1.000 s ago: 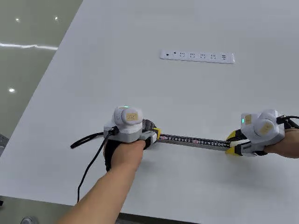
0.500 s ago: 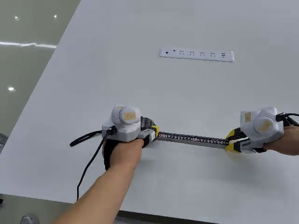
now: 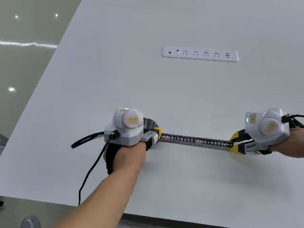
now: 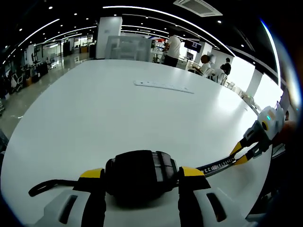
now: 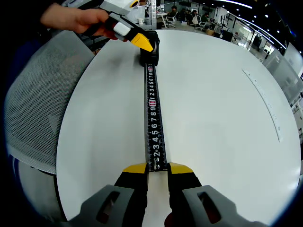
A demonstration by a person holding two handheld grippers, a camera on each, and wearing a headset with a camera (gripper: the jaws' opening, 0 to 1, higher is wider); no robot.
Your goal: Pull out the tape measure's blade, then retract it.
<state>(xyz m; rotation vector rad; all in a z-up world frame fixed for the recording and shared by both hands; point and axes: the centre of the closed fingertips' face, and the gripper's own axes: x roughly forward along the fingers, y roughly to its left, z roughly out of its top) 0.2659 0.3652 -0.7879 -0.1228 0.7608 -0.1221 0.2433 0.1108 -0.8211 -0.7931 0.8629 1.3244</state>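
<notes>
A black tape measure case [image 4: 140, 176] sits clamped between the yellow-tipped jaws of my left gripper [image 3: 153, 134], which is shut on it near the table's front left. Its blade [image 3: 195, 140], black with white numbers, runs out flat over the white table [image 3: 142, 71] to the right. My right gripper [image 3: 234, 143] is shut on the blade's free end [image 5: 156, 165]. In the right gripper view the blade [image 5: 152, 113] stretches straight away to the case [image 5: 150, 51] and the left gripper [image 5: 135, 40].
A white power strip [image 3: 200, 54] lies farther back on the table, also seen as the power strip [image 4: 163, 86]. A black cable [image 3: 88, 140] trails left from the left gripper. The table's left edge [image 3: 45, 76] drops to a glossy floor. A grey mesh chair [image 5: 38, 99] stands beside the table.
The blade's visible length between the two grippers has stayed about the same. Both grippers hold their places with only a slight shift of the whole view.
</notes>
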